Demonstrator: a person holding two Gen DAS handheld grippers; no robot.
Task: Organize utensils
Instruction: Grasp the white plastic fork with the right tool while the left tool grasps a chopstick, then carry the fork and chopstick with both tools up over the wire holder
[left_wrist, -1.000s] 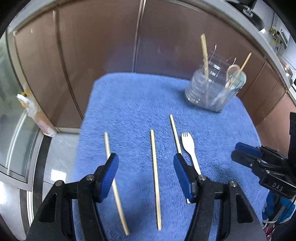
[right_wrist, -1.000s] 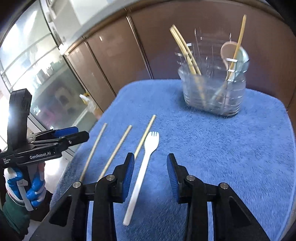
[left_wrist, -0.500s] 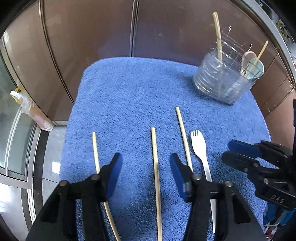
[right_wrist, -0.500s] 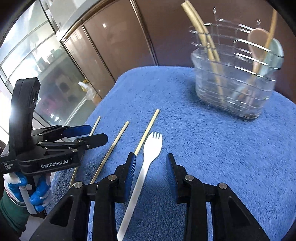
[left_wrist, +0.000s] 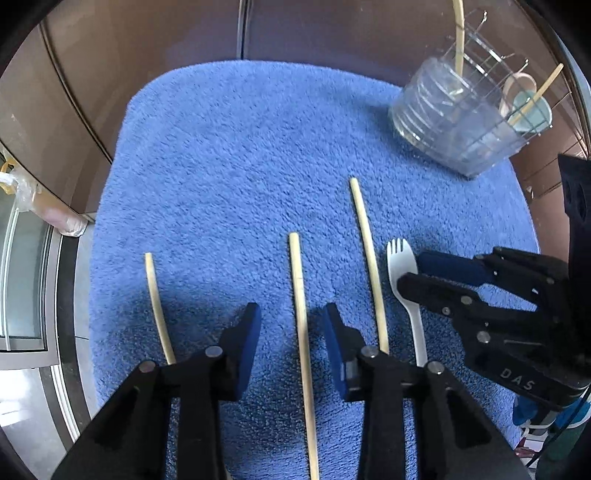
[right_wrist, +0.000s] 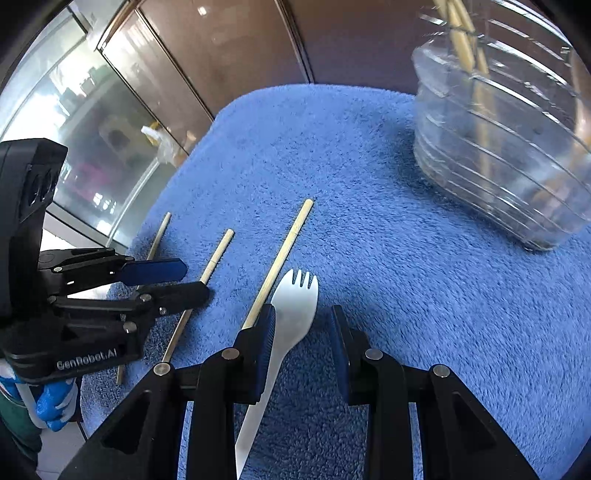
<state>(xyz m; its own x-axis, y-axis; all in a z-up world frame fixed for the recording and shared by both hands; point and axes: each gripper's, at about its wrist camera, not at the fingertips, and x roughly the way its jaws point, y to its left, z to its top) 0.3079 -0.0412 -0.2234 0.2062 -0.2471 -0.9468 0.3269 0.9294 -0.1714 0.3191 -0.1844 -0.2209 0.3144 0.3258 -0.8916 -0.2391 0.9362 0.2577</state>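
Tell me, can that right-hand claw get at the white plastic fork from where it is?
Probably yes: the right gripper hangs open over the white fork on the blue towel, nothing between; a chopstick lies close beside.

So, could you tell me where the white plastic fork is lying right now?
The white plastic fork lies flat on the blue towel, between the open fingers of the right gripper, beside the nearest chopstick.

Bright daylight enters from the glass doors (right_wrist: 92, 122) at left. Soft shadows fall under the tongs. Fisheye bending darkens the corners. The clear holder (right_wrist: 509, 147) shows motion blur.
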